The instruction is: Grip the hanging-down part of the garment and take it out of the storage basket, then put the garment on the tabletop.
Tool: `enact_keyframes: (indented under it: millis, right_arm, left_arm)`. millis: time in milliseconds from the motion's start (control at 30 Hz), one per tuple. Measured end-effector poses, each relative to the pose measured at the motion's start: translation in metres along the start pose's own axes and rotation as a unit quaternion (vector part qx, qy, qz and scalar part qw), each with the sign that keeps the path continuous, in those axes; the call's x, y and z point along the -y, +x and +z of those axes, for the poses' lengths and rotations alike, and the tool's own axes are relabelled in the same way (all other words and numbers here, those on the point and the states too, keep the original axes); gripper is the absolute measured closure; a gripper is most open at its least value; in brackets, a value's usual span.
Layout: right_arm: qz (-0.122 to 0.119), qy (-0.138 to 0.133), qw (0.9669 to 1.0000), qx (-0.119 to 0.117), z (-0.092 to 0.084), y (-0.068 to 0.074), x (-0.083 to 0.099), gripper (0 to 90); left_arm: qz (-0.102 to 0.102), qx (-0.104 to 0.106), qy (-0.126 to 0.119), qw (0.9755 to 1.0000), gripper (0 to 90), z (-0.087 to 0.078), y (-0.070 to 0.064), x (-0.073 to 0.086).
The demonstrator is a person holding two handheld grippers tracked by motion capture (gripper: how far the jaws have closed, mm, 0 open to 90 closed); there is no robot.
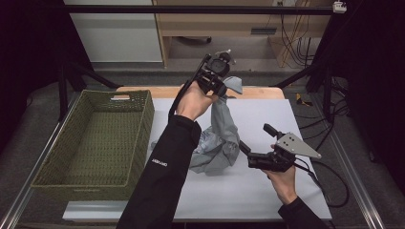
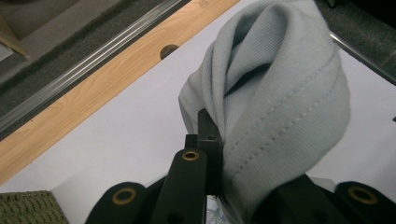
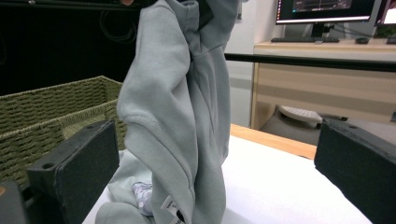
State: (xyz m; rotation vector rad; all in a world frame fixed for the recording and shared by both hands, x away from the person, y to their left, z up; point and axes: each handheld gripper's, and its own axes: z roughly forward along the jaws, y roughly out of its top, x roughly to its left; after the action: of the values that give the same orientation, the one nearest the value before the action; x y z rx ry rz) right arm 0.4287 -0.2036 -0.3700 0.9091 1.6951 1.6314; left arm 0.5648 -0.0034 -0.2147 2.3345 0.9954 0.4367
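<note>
Left tongs (image 1: pixel 224 88), raised above the far edge of the tabletop (image 1: pixel 267 191), are clenched on a hemmed fold of the pale grey garment (image 1: pixel 220 138); in the left gripper view the stitched hem (image 2: pixel 280 126) wraps over the closed jaws. The garment hangs straight down from the left tongs (1 long twisted column), and its lower part lies bunched on the white tabletop below them. Right tongs (image 1: pixel 244 151), held low and level to the right of that heap, stand released, the jaws spread wide; in the right gripper view the 2 black pads (image 3: pixel 79 163) flank the hanging cloth, with clear gaps on both sides, so neither pad presses on it. A small white label (image 3: pixel 169 205) shows near the garment's lower edge, between the right tongs' jaws. The green woven basket (image 1: pixel 95 138) sits on the left of both tongs, well apart from the garment.
</note>
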Motion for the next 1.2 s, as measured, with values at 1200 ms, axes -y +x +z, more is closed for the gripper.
enact_keyframes:
  millis: [1200]
  right_arm:
    - [0.021, 0.024, 0.9994, 0.009, -0.040, -0.029, 0.037, 0.4]
  left_arm:
    - [0.039, 0.027, -0.042, 0.9980, 83.7, 0.061, -0.037, 0.068]
